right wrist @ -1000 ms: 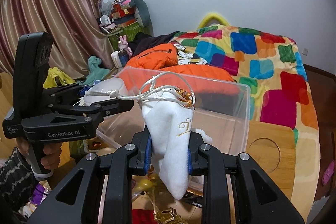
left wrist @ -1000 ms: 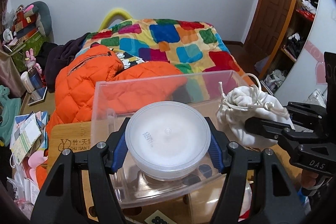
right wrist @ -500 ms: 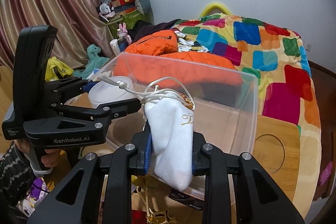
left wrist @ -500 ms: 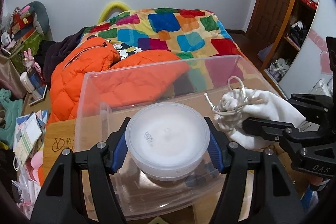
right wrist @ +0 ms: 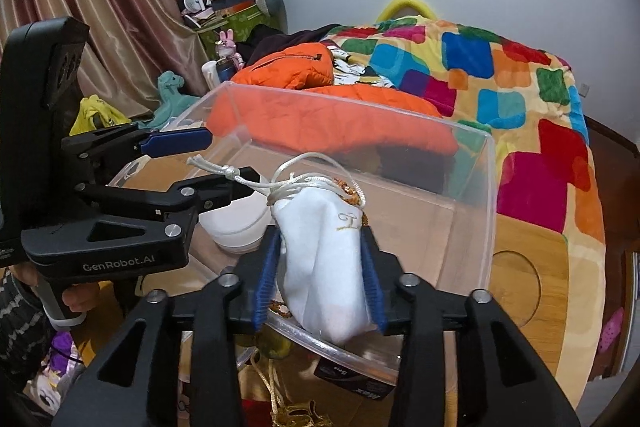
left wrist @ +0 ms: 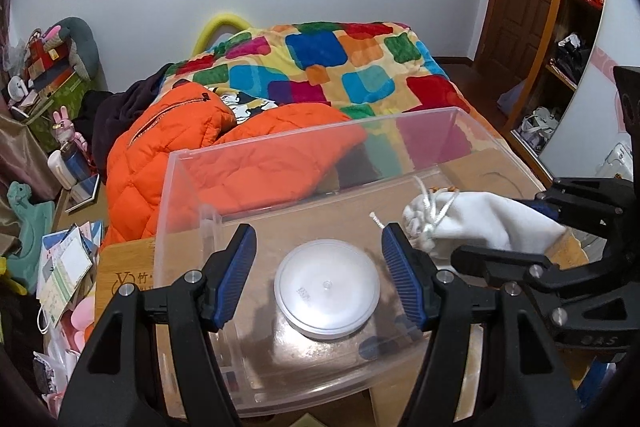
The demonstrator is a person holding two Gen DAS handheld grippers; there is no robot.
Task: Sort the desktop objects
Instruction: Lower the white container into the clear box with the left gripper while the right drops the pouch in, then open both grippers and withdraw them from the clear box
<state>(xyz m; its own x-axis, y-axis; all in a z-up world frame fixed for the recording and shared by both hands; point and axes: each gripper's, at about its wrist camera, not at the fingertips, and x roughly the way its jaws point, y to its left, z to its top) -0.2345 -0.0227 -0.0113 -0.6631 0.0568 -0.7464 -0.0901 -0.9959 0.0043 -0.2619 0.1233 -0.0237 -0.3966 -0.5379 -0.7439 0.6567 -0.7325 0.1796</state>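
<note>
Black angular frames on both grippers, silver screws showing. Ribbed blue pads [left wrist: 236, 277] line the fingers. "GenRobot.AI" marks the left gripper [right wrist: 192, 163]; a grey striped sleeve [right wrist: 18, 323] shows beneath.

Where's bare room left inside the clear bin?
Bare floor lies between the round container and the far wall of the clear bin, and toward its left wall. The right side is crowded: the white pouch occupies it.
</note>
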